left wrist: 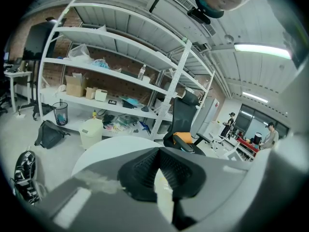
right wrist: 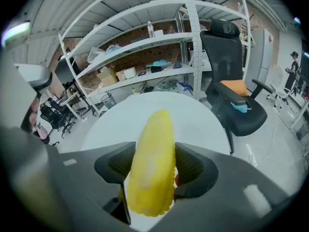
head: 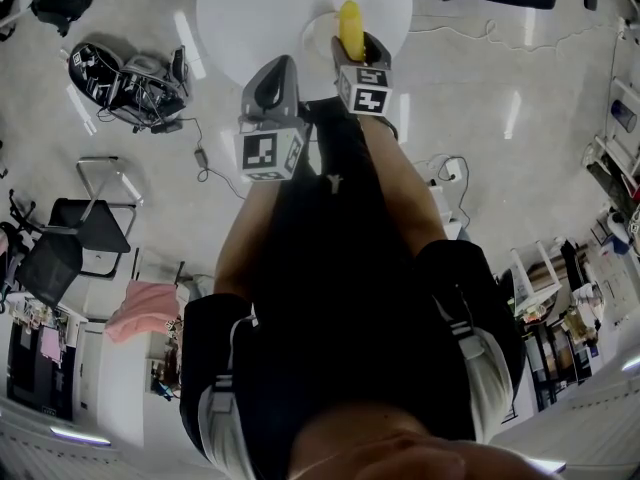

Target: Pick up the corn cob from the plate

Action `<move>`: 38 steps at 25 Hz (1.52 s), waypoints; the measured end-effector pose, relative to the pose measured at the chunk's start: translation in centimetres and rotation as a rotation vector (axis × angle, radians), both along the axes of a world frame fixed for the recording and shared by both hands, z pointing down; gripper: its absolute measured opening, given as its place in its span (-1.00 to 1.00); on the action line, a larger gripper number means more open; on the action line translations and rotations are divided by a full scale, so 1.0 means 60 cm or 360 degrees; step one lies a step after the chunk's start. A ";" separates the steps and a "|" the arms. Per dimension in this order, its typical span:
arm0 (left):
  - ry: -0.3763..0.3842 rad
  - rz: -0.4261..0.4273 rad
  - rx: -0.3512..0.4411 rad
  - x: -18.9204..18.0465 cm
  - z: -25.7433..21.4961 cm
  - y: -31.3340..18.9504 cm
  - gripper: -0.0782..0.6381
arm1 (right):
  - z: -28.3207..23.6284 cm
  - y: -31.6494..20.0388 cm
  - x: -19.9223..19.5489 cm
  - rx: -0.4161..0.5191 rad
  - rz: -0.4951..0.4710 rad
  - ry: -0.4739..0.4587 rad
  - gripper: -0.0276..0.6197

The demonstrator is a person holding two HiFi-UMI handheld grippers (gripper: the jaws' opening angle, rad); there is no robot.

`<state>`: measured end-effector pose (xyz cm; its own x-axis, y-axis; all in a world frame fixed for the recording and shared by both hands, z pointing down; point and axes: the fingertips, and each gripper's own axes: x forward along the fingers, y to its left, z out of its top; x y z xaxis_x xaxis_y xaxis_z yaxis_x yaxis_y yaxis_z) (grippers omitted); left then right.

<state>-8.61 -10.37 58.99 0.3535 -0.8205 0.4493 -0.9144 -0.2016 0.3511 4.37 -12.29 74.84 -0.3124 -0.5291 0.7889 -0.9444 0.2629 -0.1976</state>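
A yellow corn cob (head: pixel 350 26) is clamped between the jaws of my right gripper (head: pixel 352 48), its tip sticking out past them. In the right gripper view the corn cob (right wrist: pixel 153 158) fills the gap of the right gripper (right wrist: pixel 152 170) and hangs over the round white table (right wrist: pixel 203 115). The pale plate (head: pixel 318 36) lies on that table (head: pixel 260 8), just left of and under the cob. My left gripper (head: pixel 270 86) hovers at the table's near edge, left of the right one. In its own view the left gripper (left wrist: pixel 159 170) has its jaws together with nothing held.
A black office chair (right wrist: pixel 231 81) stands right of the table, and metal shelving (right wrist: pixel 145 47) loaded with boxes runs behind it. On the floor lie a dark bag (head: pixel 125 78), folding chairs (head: pixel 80 228) and cables (head: pixel 450 173). People (left wrist: pixel 227 124) stand far off.
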 end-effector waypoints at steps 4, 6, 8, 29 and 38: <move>0.0007 -0.0002 0.0026 0.001 -0.012 0.004 -0.78 | -0.030 -0.006 -0.003 0.0053 0.0005 -0.0025 -0.10; 0.0001 -0.0003 0.0049 0.001 -0.023 0.005 -0.78 | -0.049 -0.008 -0.004 0.0087 -0.0003 -0.0036 -0.10; 0.0005 -0.0007 0.0066 0.001 -0.034 0.007 -0.78 | -0.072 -0.010 -0.005 0.0121 -0.0005 -0.0053 -0.10; -0.0021 0.0055 0.0373 -0.001 -0.195 0.067 -0.77 | -0.387 0.036 -0.005 0.0643 0.0044 -0.0266 -0.10; -0.0033 0.0070 0.0509 0.000 -0.273 0.079 -0.78 | -0.509 0.072 -0.005 0.0863 0.0019 -0.0343 -0.10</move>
<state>-8.62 -5.66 42.63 0.3853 -0.9054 0.1785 -0.9086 -0.3383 0.2451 4.08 -7.97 44.32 -0.4273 -0.8442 0.3235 -0.9013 0.3697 -0.2256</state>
